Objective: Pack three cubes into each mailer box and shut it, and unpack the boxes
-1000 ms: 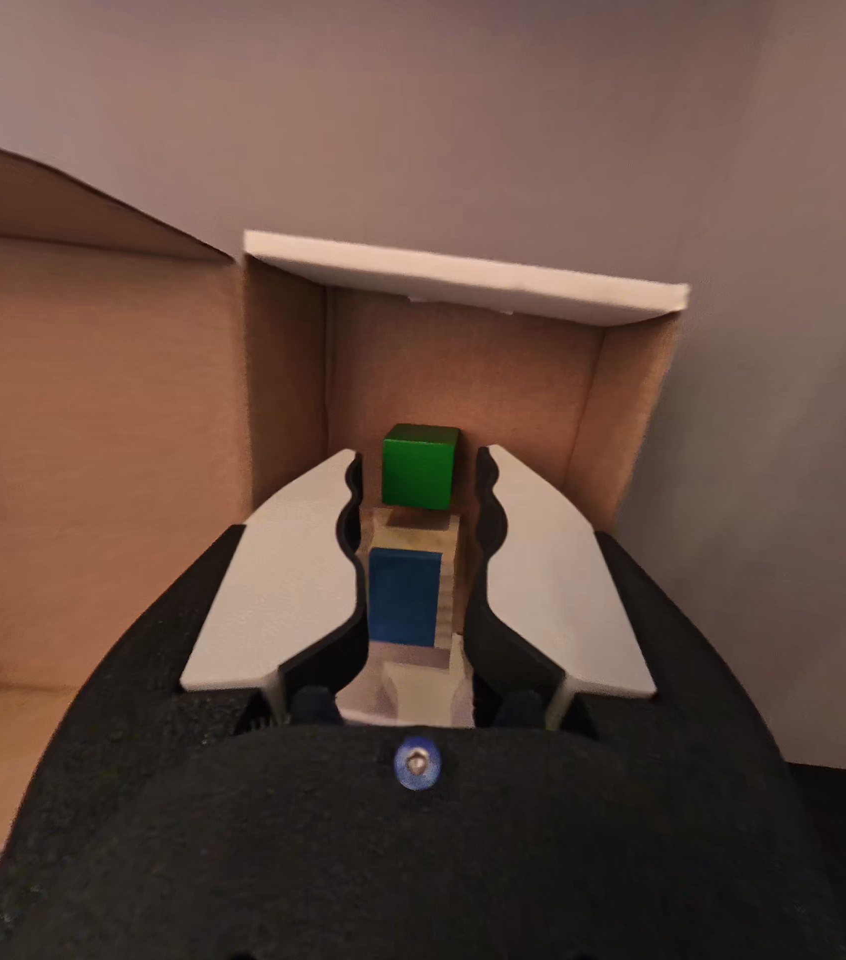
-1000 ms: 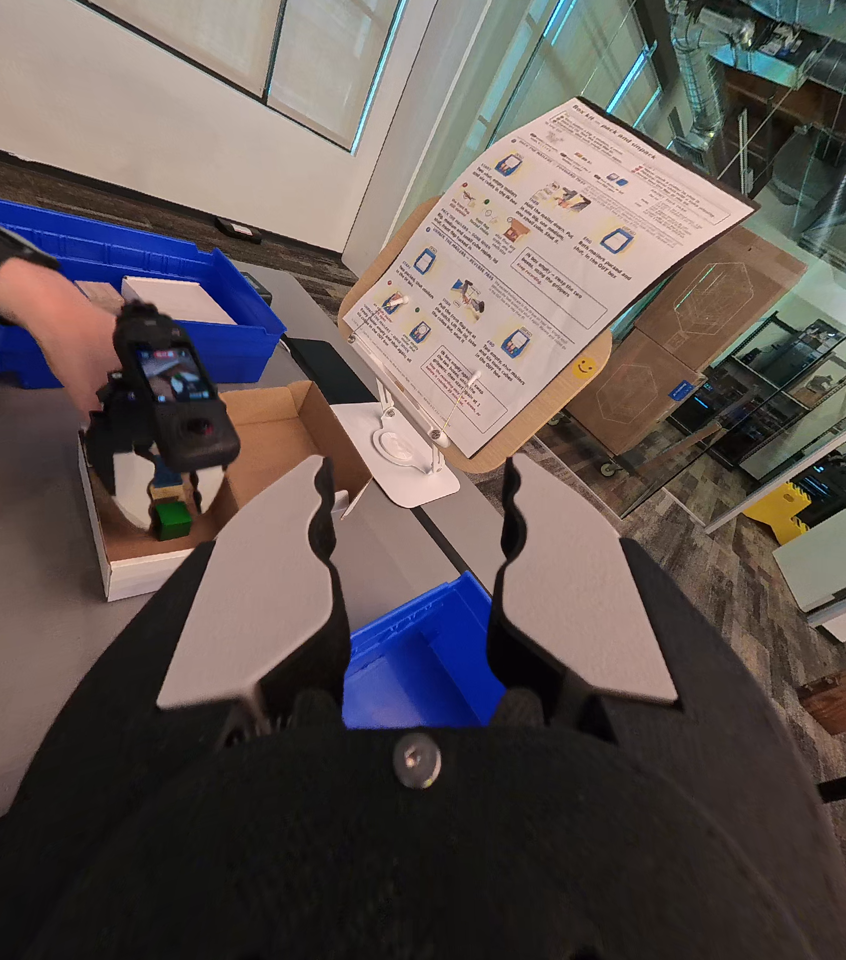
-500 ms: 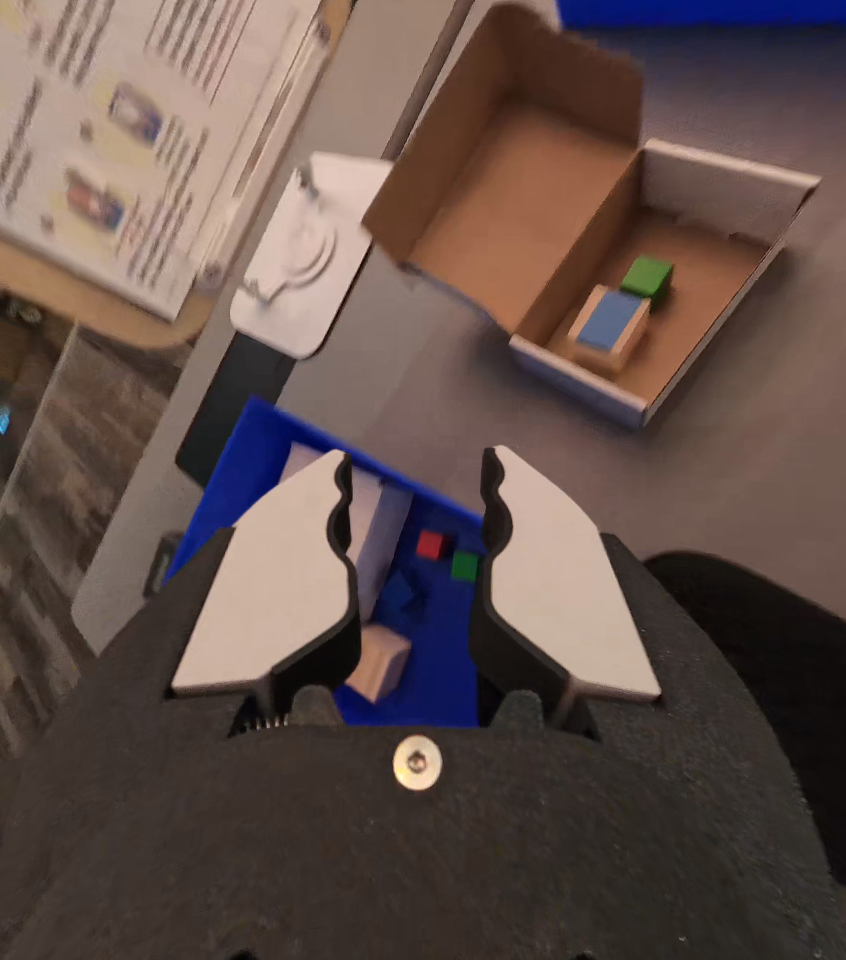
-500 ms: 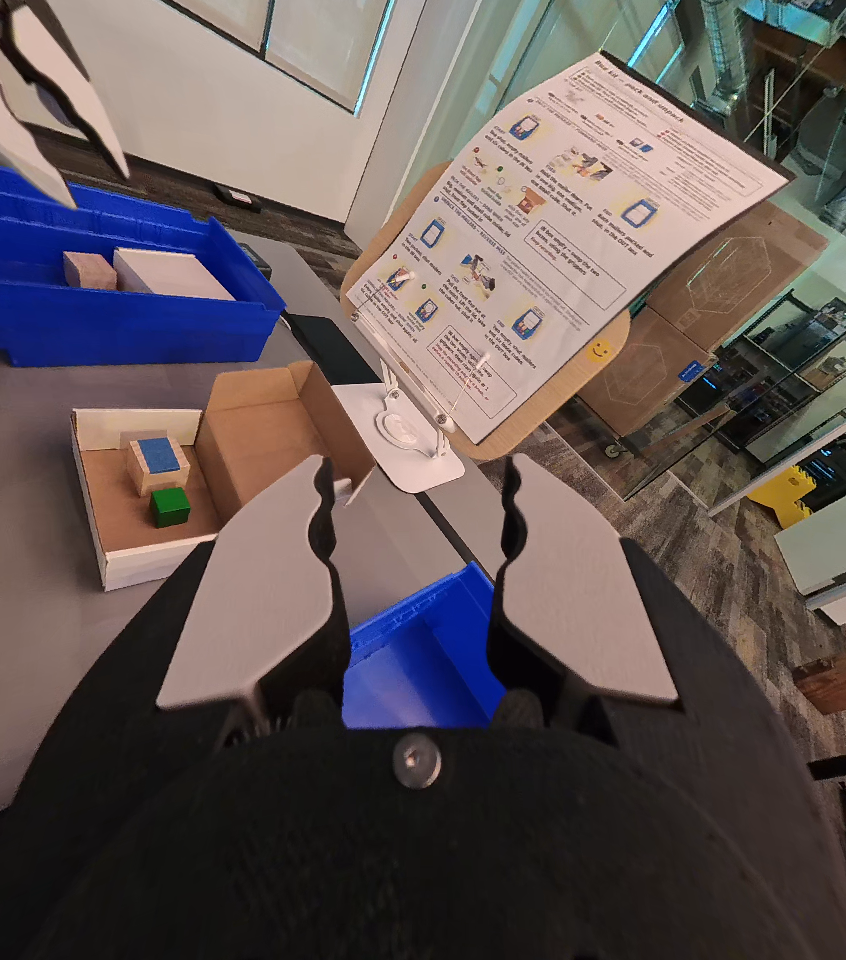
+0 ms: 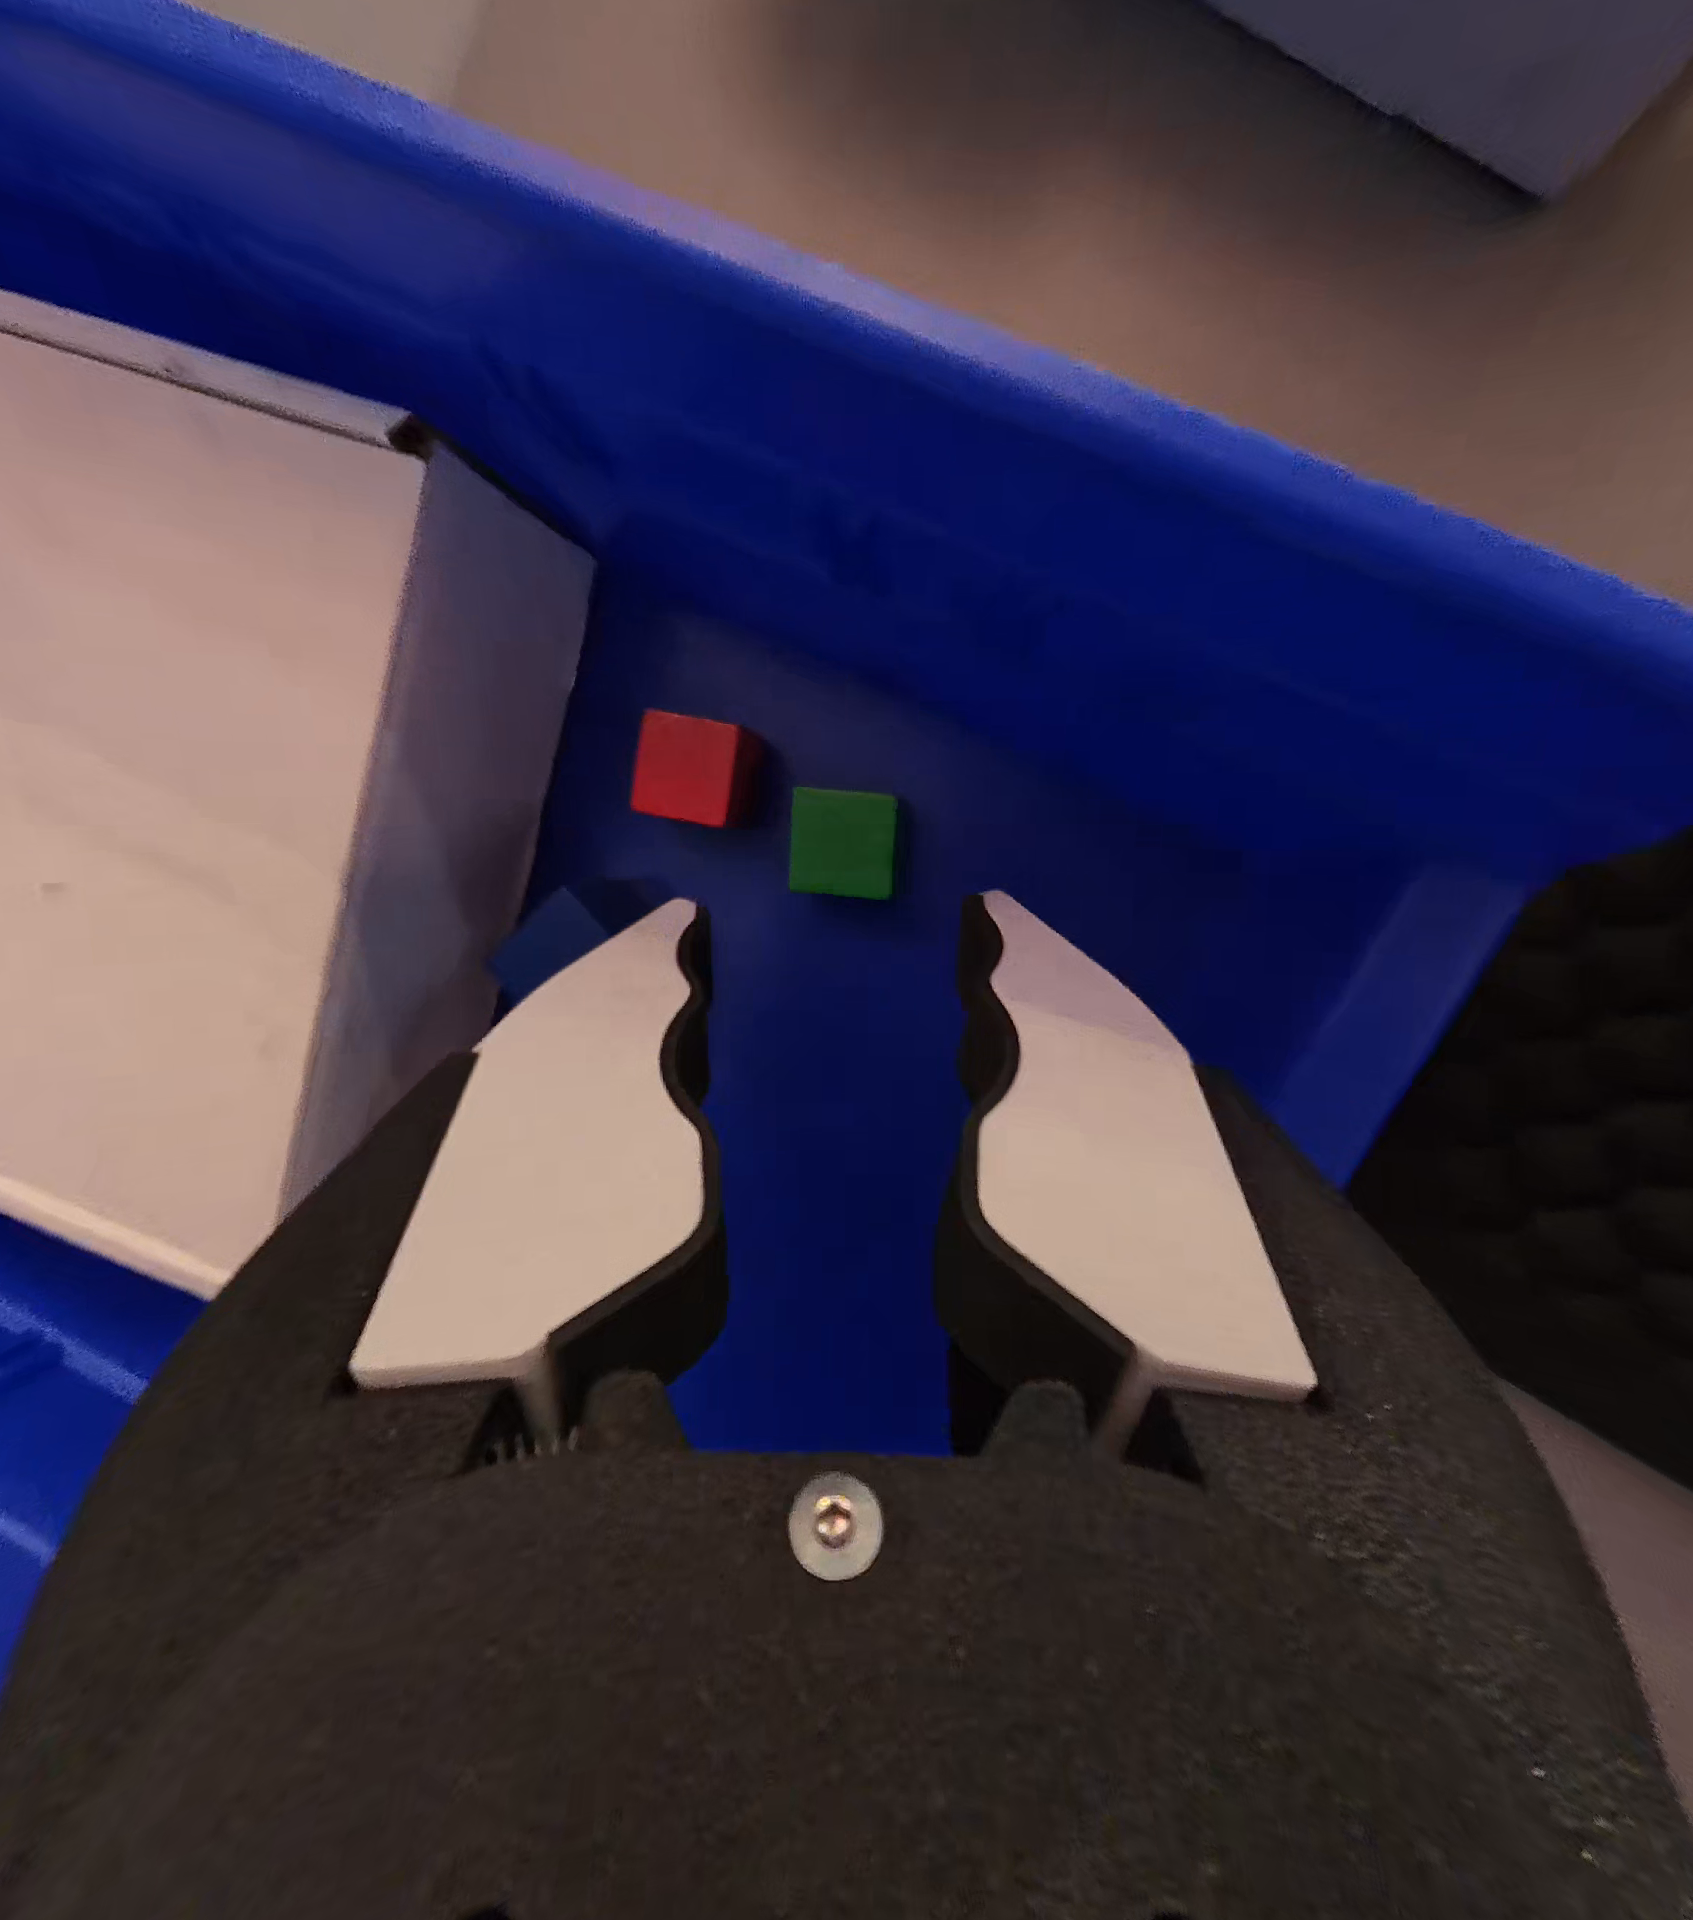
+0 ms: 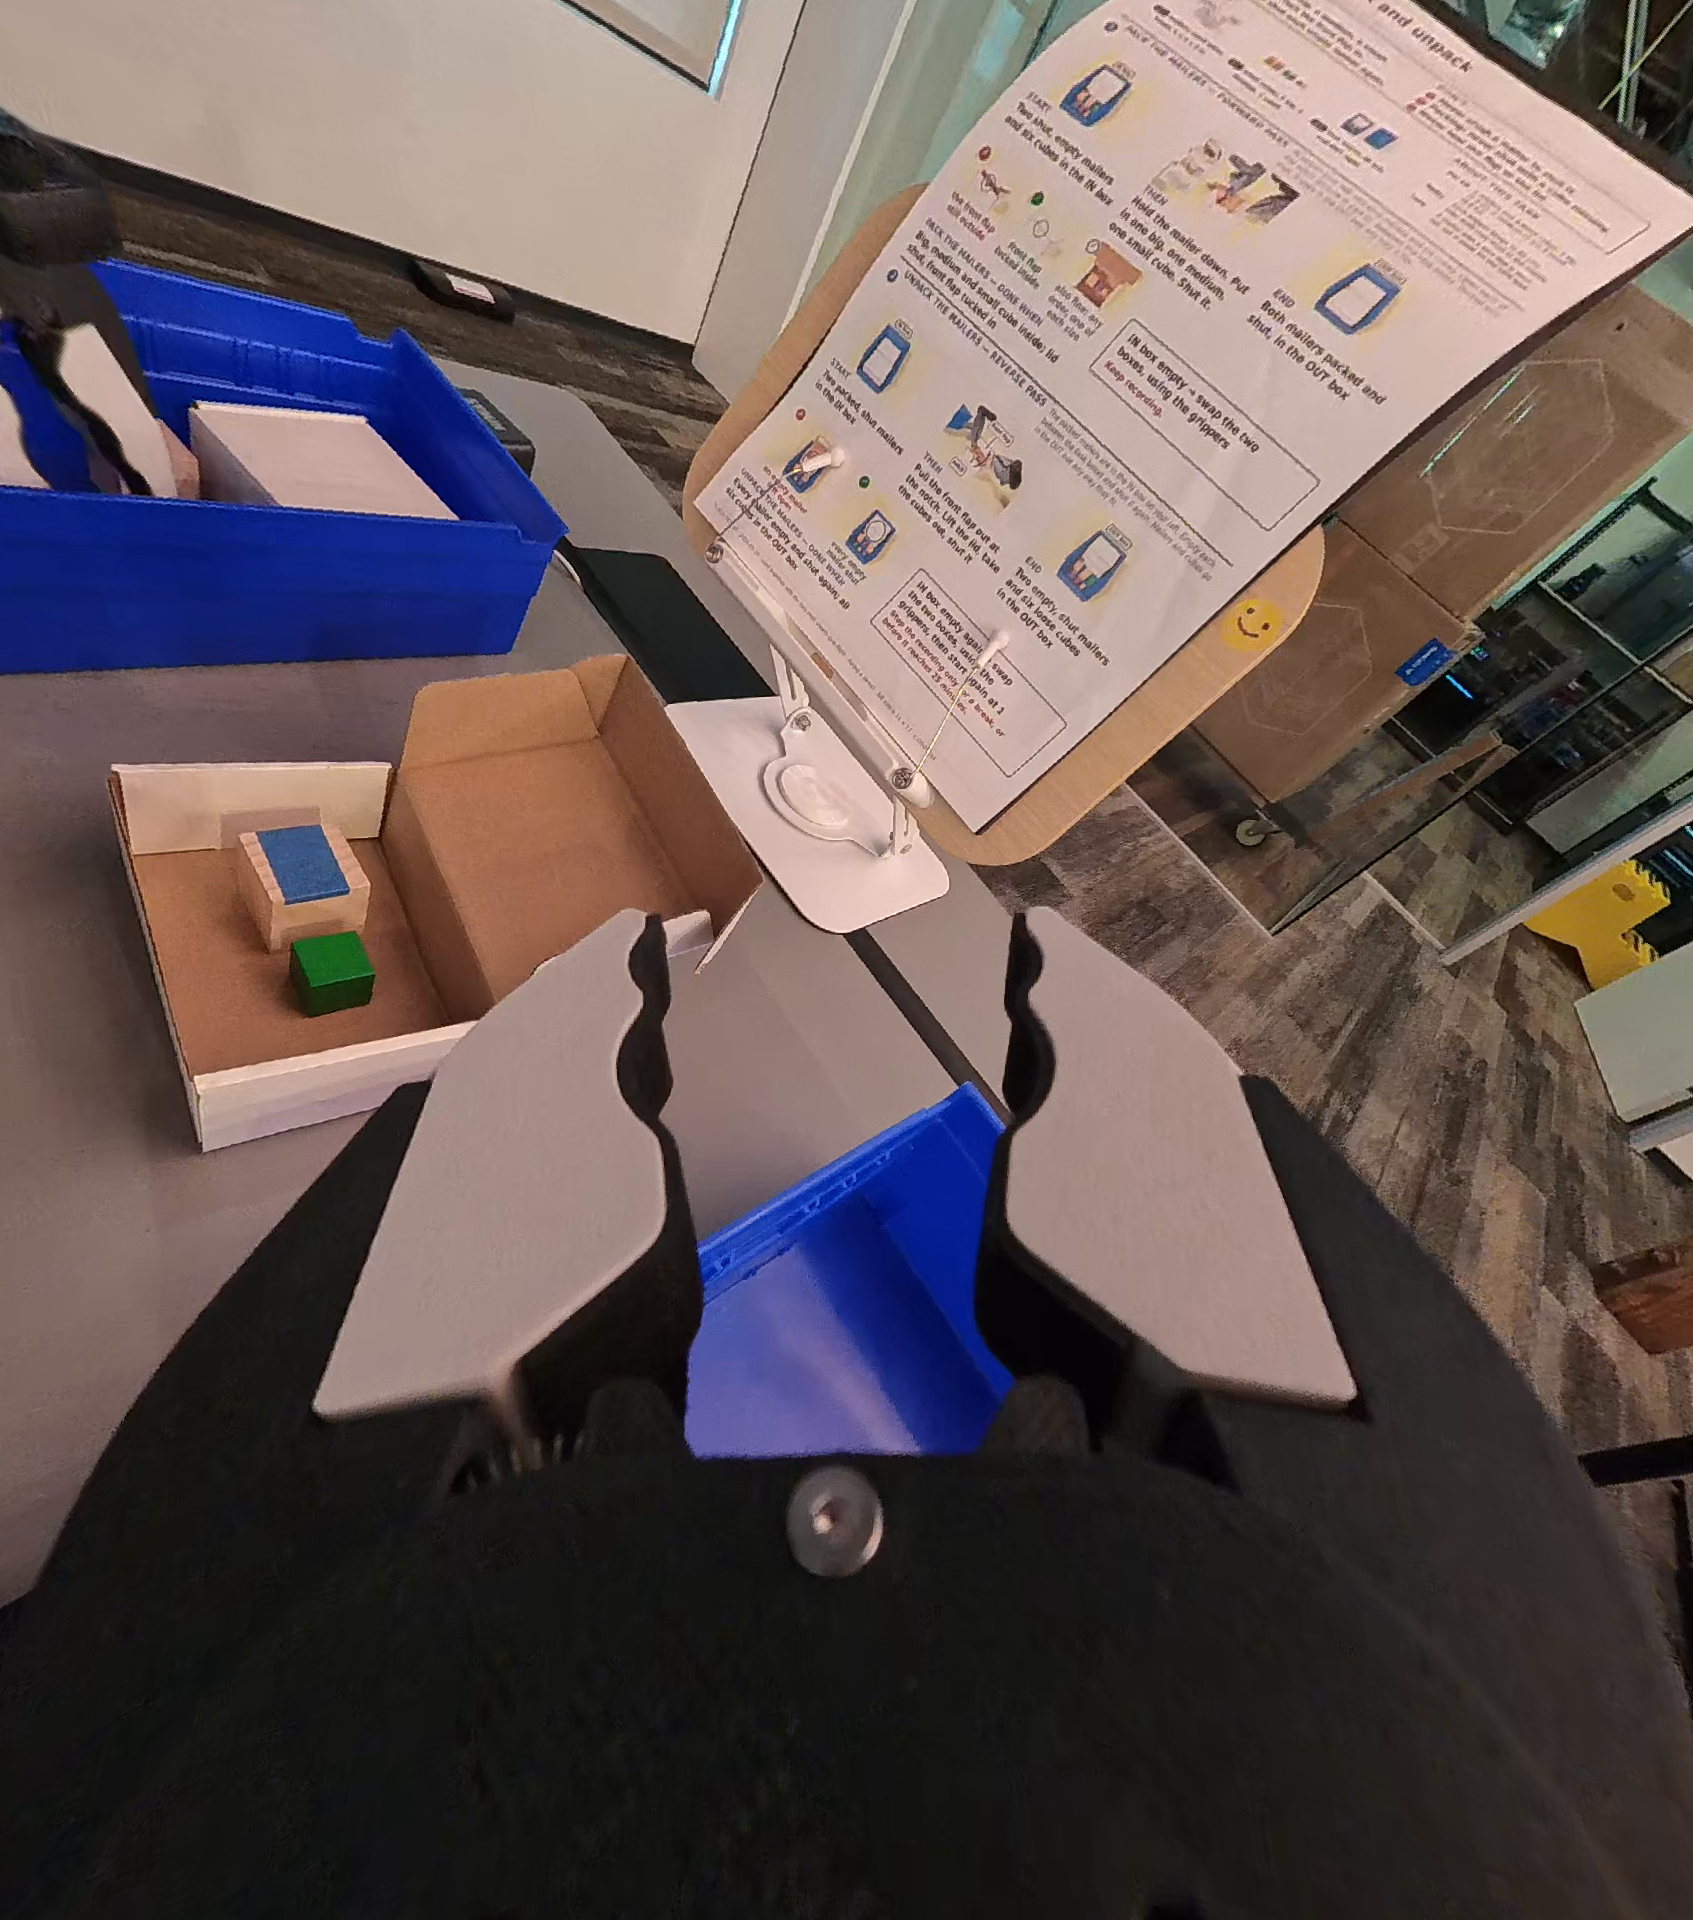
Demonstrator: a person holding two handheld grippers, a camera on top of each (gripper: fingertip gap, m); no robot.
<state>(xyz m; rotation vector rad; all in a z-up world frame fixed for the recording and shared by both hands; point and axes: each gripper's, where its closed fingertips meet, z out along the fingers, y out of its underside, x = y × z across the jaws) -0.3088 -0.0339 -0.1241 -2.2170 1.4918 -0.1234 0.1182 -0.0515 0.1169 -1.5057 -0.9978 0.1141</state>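
My left gripper (image 5: pixel 831 912) is open and empty, low inside a blue bin (image 5: pixel 925 520). Just past its fingertips lie a green cube (image 5: pixel 842 842) and a red cube (image 5: pixel 691 769). A dark blue cube (image 5: pixel 551 935) is half hidden behind the left finger. A shut white mailer box (image 5: pixel 146 779) fills the bin's left side. In the right wrist view an open mailer box (image 6: pixel 302 1091) on the grey table holds a wooden cube (image 6: pixel 312 920) with a blue cube (image 6: pixel 304 862) on it and a green cube (image 6: pixel 333 971) beside it. My right gripper (image 6: pixel 834 925) is open and empty.
The right gripper hovers over a second blue bin (image 6: pixel 821 1299) at the table's near edge. The far blue bin (image 6: pixel 198 582), its white mailer (image 6: pixel 312 462) and the left gripper (image 6: pixel 42 447) show at top left. An instruction sheet on a stand (image 6: pixel 1133 364) stands behind. A black textured pad (image 5: pixel 1600 1091) lies beside the bin. The grippers' ends are close to 50 cm from one another.
My left gripper let go of the blue cube in the open mailer, lifted away and swung into the far blue bin, down over the loose cubes. The right gripper barely moved.
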